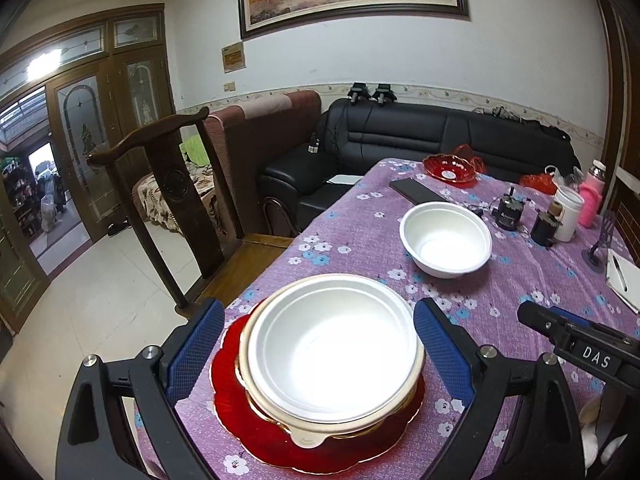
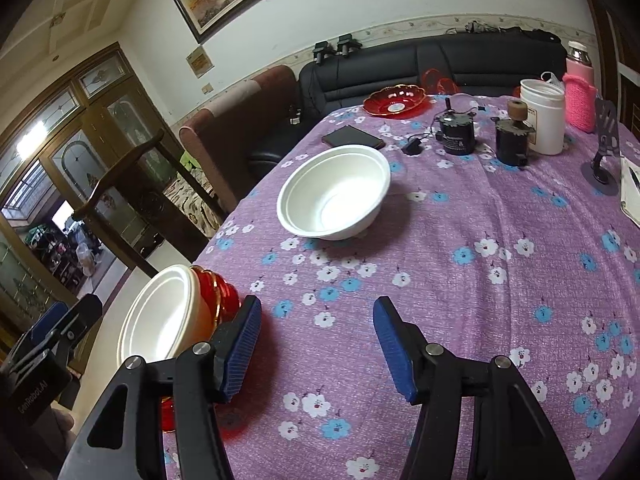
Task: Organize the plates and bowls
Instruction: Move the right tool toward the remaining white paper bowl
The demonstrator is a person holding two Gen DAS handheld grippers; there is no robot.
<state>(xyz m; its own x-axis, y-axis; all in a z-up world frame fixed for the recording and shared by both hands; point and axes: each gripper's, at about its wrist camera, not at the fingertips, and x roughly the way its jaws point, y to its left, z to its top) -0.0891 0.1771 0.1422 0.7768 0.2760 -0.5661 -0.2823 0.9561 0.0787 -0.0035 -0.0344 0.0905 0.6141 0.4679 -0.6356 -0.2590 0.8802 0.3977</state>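
"DAS" is showing in white on the right gripper (image 1: 560,330) where it pokes into the left wrist view, and "GenRobot.AI" is reading along the left gripper (image 2: 52,328) body in the right wrist view. The left gripper (image 1: 316,344) is standing spread wide around the white bowl (image 1: 334,354), both pads clear of its rim, the bowl stacked on a red plate (image 1: 240,412) whose near edge is being hidden. The right gripper (image 2: 316,344) is hanging open over bare cloth (image 2: 460,280), a second white bowl (image 2: 334,196) sitting well ahead, its fingers holding nothing.

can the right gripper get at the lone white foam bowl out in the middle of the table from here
Probably yes: the right gripper is open and empty, and only bare purple floral tablecloth lies between it and the lone white foam bowl.
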